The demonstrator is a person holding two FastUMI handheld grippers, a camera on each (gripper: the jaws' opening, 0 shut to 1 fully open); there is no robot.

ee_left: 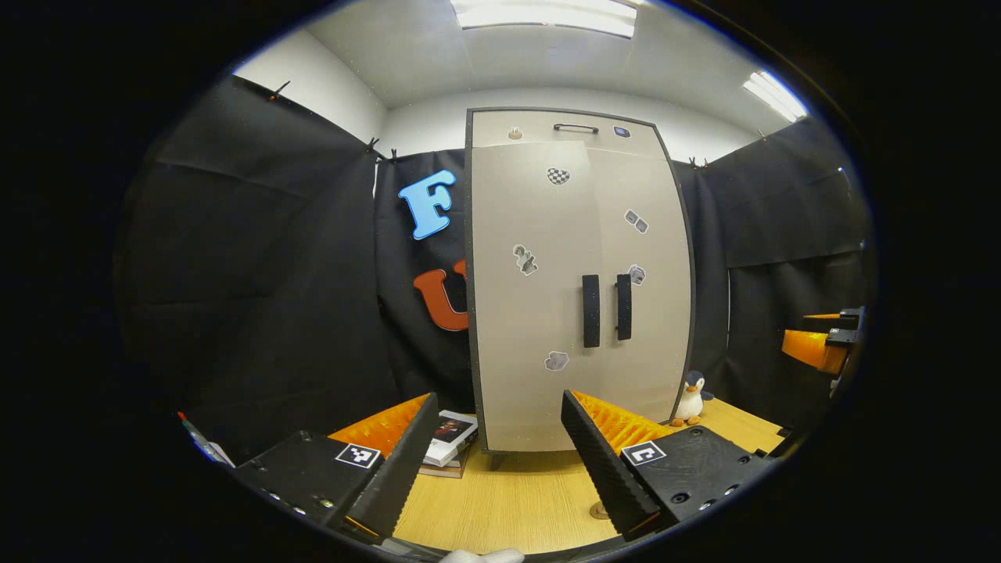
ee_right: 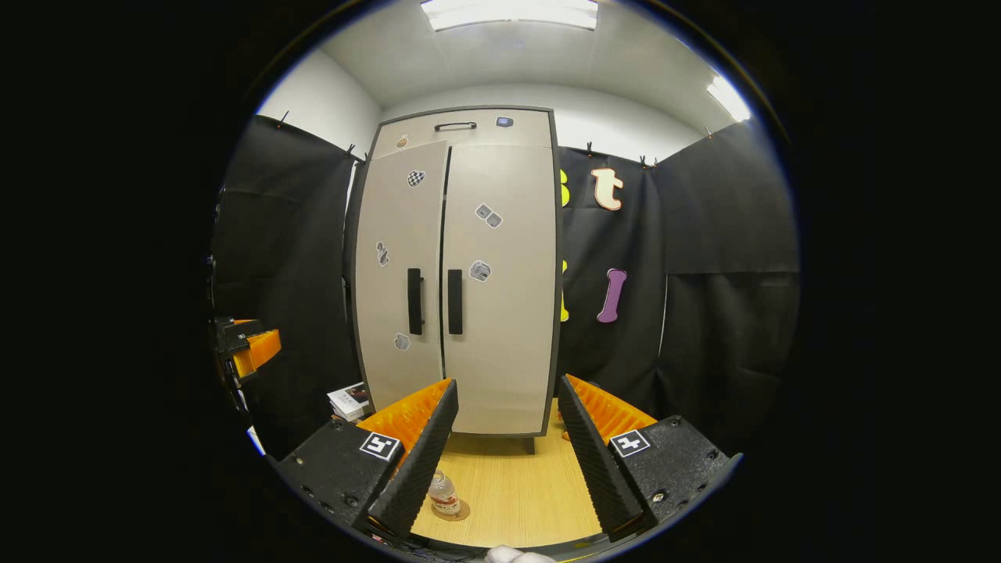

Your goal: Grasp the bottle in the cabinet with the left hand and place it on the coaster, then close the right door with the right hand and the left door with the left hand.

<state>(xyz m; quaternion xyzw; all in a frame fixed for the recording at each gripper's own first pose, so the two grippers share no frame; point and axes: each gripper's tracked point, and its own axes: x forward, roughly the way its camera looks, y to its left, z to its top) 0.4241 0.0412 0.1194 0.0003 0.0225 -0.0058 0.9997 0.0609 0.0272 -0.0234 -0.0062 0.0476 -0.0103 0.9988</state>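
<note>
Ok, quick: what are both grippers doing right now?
Left gripper: open, holding nothing.
Right gripper: open, holding nothing.

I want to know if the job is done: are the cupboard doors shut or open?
Nearly shut. The right door lies flat in the cabinet frame; the left door stands slightly ajar, with a dark gap beside it.

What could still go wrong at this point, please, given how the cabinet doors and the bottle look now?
The left door looks not quite flush: a dark gap runs between it and the right door, so it may need a firmer push. The bottle stands on the coaster close beside the right gripper, whose open fingers could knock it if they swing left.
</note>
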